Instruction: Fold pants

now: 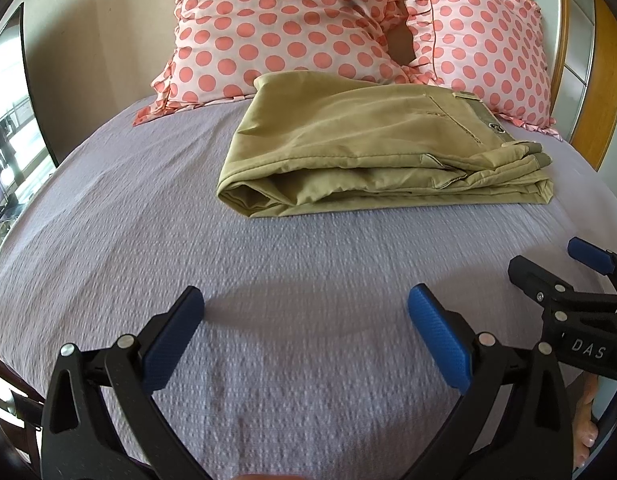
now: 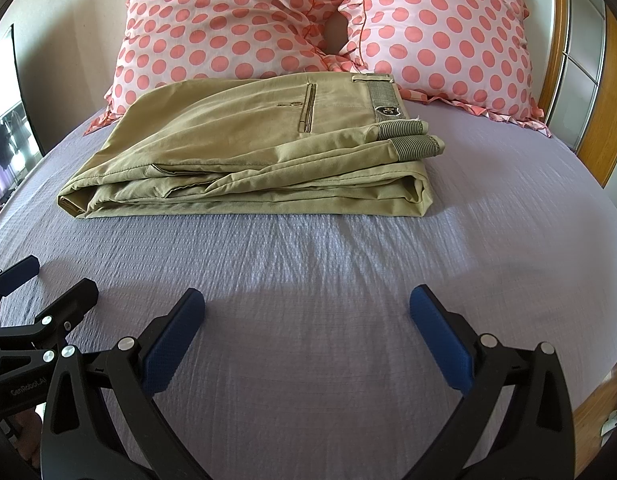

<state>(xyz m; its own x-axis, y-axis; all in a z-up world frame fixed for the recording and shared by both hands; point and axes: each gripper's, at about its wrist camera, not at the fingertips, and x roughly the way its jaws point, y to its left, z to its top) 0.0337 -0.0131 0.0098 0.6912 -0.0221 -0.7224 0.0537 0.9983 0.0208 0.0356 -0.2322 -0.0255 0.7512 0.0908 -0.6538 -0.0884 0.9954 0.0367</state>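
Khaki pants [image 1: 348, 148] lie folded in a flat stack on the lilac bedspread [image 1: 268, 300], waistband to the right; they also show in the right wrist view [image 2: 248, 156]. My left gripper [image 1: 306, 312] is open and empty, hovering over the bedspread well short of the pants. My right gripper [image 2: 307, 312] is open and empty too, also back from the pants. The right gripper shows at the right edge of the left wrist view [image 1: 556, 268]; the left gripper shows at the left edge of the right wrist view [image 2: 52, 280].
Two pink polka-dot pillows [image 2: 228, 28] [image 2: 440, 36] lean against the wall behind the pants. A wooden headboard or frame [image 2: 612, 112] runs along the right side. A window [image 1: 8, 140] is at far left.
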